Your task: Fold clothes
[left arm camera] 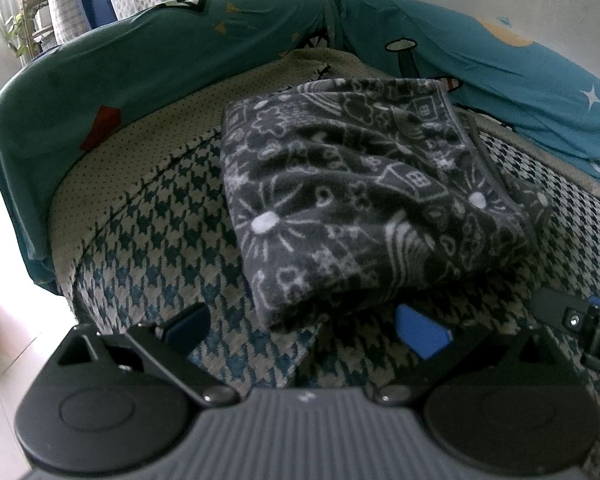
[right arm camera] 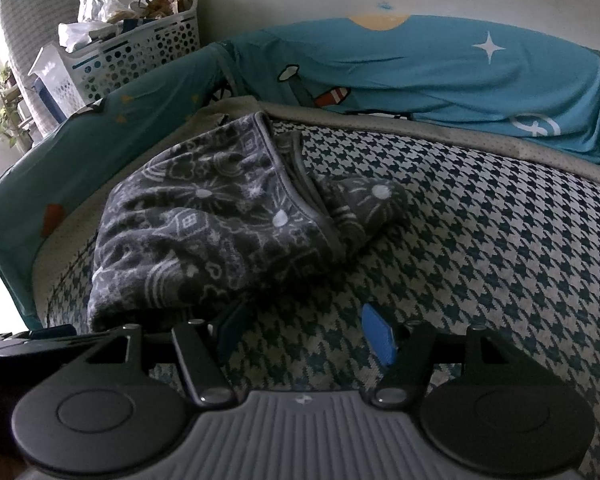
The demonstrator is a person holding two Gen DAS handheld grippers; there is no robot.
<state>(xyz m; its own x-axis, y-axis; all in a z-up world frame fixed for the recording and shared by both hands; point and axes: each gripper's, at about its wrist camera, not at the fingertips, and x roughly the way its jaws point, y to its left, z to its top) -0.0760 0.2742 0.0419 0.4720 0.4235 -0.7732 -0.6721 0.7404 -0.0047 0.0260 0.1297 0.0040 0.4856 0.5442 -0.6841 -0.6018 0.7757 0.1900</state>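
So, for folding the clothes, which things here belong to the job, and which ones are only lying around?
Belongs to the job:
- grey patterned cloth, already folded on the houndstooth cover
- left gripper, open, empty
- right gripper, open, empty

Just lying about:
- teal printed sheet along the back
- white perforated basket
- plant by the window

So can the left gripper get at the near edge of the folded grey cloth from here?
Probably yes. The left gripper has its jaws open just short of the cloth, whose near edge lies bare on the houndstooth cover with nothing between.
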